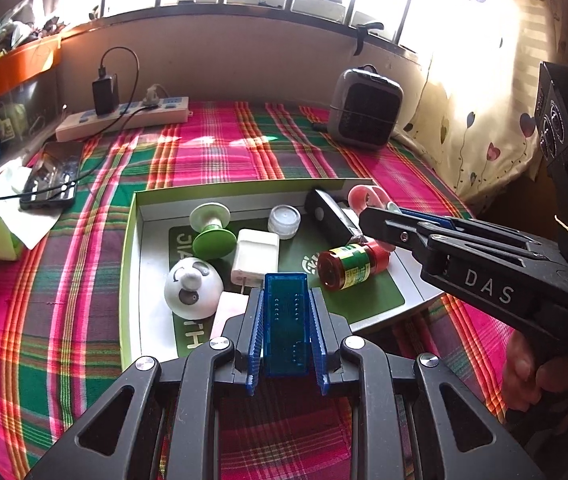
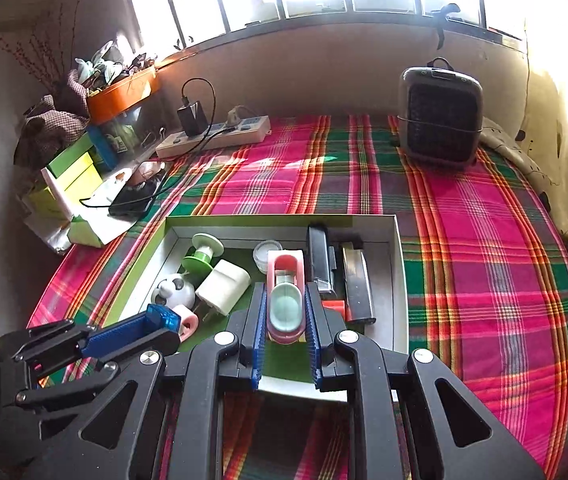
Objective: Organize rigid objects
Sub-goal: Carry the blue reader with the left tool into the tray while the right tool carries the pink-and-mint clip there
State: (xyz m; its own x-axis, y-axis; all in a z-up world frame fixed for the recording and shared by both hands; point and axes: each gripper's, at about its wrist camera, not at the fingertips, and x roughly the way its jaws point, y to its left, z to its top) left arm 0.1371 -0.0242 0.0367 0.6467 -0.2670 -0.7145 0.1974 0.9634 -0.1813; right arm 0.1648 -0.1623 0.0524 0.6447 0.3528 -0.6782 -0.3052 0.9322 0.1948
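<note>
Left hand-held gripper (image 1: 286,328) clamps a blue translucent block (image 1: 286,312). Right hand-held gripper (image 2: 286,320), marked "DAS", clamps a pink stapler (image 2: 285,300).

Bed (image 2: 484,240) covered by a pink, green and red plaid cloth. Lying directly on it: an open shallow box (image 2: 400,280) near the front, a grey heater (image 2: 438,120) at the far right, a white power strip (image 2: 216,136) at the far left, a black phone (image 1: 52,176) beside it.
</note>
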